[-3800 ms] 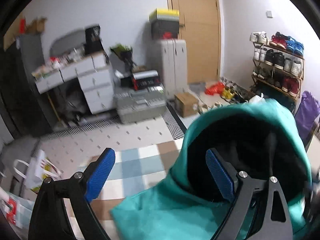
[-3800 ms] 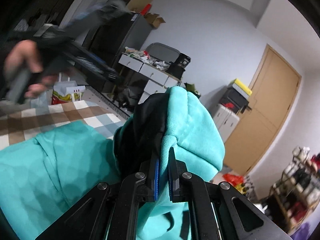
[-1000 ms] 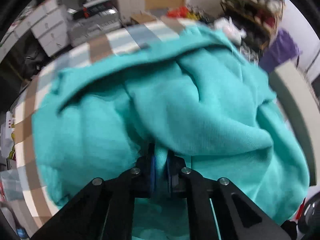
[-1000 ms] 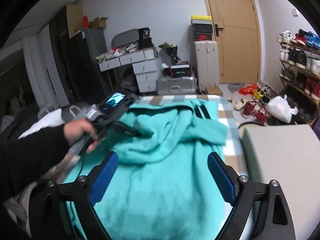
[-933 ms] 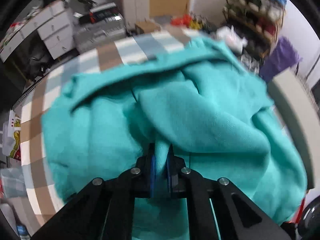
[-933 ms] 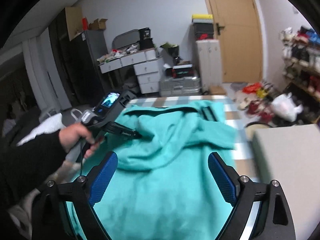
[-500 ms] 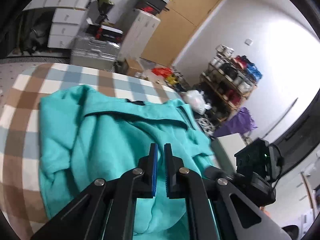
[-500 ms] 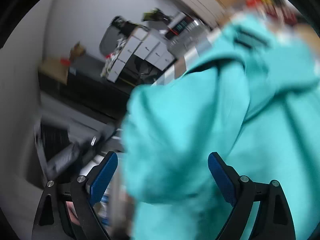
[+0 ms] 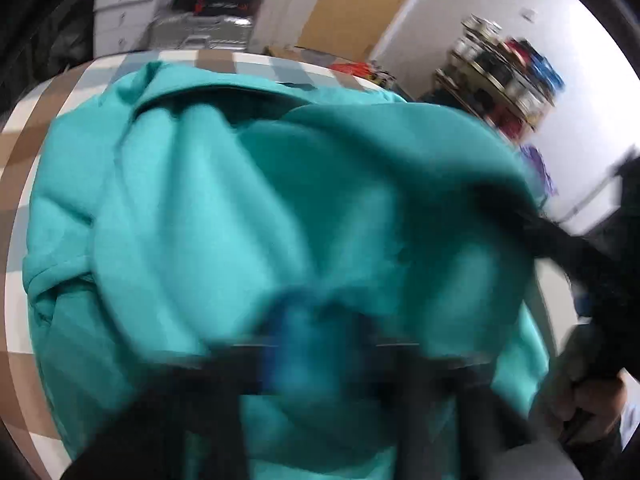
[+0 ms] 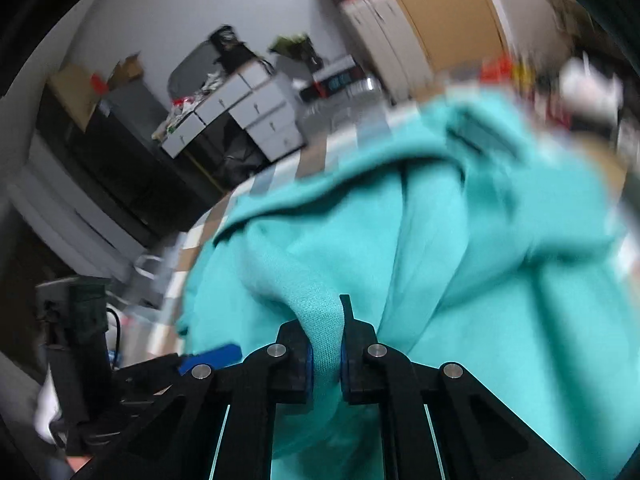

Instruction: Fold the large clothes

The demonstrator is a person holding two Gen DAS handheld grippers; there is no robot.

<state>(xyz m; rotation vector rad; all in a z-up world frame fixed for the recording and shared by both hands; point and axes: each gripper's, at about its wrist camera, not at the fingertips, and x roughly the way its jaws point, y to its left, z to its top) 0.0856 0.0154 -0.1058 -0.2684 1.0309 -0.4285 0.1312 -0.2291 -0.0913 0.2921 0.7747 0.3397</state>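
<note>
A large teal hoodie [image 9: 224,208] lies bunched on a checked brown, blue and white cloth [image 9: 48,92]. In the right wrist view my right gripper [image 10: 325,356] is shut on a fold of the teal hoodie [image 10: 460,264]. My left gripper [image 9: 304,344] is badly blurred low in its own view, right against the fabric; its blue pads seem close together, but its state is unclear. It also shows at the lower left of the right wrist view [image 10: 208,356], with one blue pad visible. The right hand and its gripper show dark at the right of the left wrist view [image 9: 592,288].
White drawers [image 10: 256,116], a grey case [image 9: 192,36], white suitcases [image 9: 296,4] and a wooden door [image 10: 448,12] stand beyond the bed. A shoe rack [image 9: 508,76] is at the right. A grey block [image 9: 560,320] borders the bed's right side.
My right gripper, open half a second ago, has shut on a fold of the hoodie. My left gripper has dropped from above the bed down onto the fabric and is moving fast.
</note>
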